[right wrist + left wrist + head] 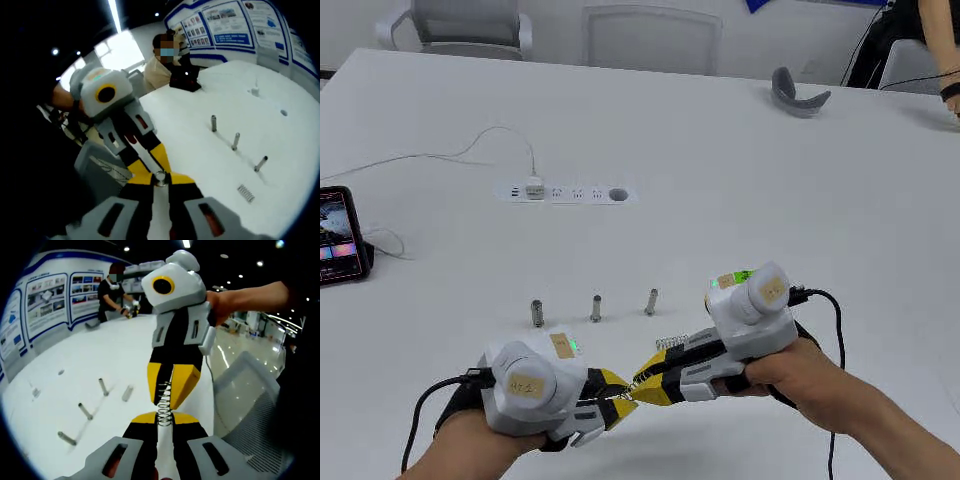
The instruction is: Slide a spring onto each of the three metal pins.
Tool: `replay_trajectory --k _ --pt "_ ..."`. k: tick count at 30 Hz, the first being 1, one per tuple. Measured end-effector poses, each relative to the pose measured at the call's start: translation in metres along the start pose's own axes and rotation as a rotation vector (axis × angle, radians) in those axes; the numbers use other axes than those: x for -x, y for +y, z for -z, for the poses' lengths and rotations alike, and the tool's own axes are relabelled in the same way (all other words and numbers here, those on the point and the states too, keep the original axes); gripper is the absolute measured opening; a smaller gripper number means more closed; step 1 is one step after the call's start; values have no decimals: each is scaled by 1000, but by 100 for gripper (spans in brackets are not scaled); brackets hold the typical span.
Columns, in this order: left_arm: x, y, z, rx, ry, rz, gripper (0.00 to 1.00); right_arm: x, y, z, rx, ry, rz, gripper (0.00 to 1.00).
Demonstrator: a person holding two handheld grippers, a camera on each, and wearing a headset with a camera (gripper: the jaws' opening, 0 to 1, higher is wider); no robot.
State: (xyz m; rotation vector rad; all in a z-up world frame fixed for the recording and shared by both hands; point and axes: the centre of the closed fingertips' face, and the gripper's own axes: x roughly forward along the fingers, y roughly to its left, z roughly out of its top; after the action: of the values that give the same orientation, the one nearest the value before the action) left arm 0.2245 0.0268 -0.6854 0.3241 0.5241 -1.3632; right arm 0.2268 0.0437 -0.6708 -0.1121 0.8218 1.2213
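L gripper (164, 418) and R gripper (160, 179) meet tip to tip over the table (770, 180), each w/ jaws pinching one end of a spring (163, 400). Three pins (596, 308) stand upright in a row just beyond. A second spring (672, 343) lies near the rightmost pin.

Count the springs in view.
2. The held spring is gripped at either end by the left gripper and the right gripper. The loose spring lies on the table beside the right gripper. A third may be hidden.
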Motion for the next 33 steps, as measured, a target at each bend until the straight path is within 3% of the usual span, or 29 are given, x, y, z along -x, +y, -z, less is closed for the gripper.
replay_trajectory --k 6,17,21,29,33 --pt "0 -5 -2 -32 7 23 10 0 5 6 94 83 -37 13" --pt "-3 -14 3 -87 38 63 10 -4 13 14 165 153 -82 13" --pt "-4 -14 5 -93 41 62 10 -5 11 15 174 159 -76 13" --pt "-3 -8 6 -32 12 39 12 -5 7 14 168 144 -57 12" --pt "-2 -5 9 -15 18 26 15 -4 6 14 164 141 -54 12"
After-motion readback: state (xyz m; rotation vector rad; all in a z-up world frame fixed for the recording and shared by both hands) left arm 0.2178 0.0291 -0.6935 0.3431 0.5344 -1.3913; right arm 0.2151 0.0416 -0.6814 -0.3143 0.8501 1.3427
